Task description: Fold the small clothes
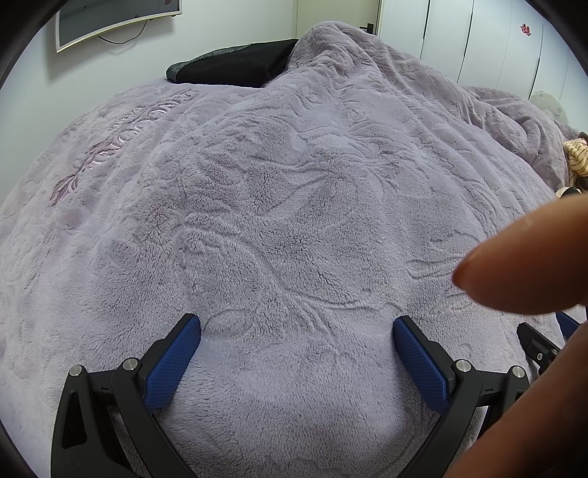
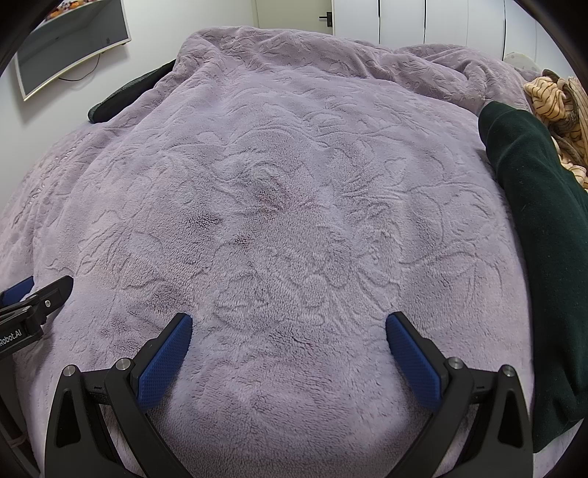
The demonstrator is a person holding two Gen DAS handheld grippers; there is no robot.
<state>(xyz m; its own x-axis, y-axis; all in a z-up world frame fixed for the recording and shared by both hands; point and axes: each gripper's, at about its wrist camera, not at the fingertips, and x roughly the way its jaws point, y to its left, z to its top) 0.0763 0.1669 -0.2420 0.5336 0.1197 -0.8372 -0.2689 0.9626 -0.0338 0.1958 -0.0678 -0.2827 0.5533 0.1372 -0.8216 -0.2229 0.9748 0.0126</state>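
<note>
My left gripper (image 1: pixel 297 323) is open low over a lilac plush blanket (image 1: pixel 279 206), nothing between its blue pads. My right gripper (image 2: pixel 289 323) is open too, over the same blanket (image 2: pixel 279 206). A dark green garment (image 2: pixel 540 242) lies along the right edge of the right wrist view, beside and apart from the right gripper. A crumpled tan striped garment (image 2: pixel 551 95) sits at the far right behind it, also seen small as the striped garment (image 1: pixel 577 156) in the left wrist view. The left gripper's tip (image 2: pixel 36 294) shows at the left edge of the right wrist view.
A person's finger (image 1: pixel 514 264) crosses the right side of the left wrist view, close to the lens. A black cushion (image 1: pixel 235 62) lies at the bed's far edge. A wall screen (image 1: pixel 110 18), a door (image 2: pixel 294 14) and white wardrobe doors (image 1: pixel 477 36) stand behind the bed.
</note>
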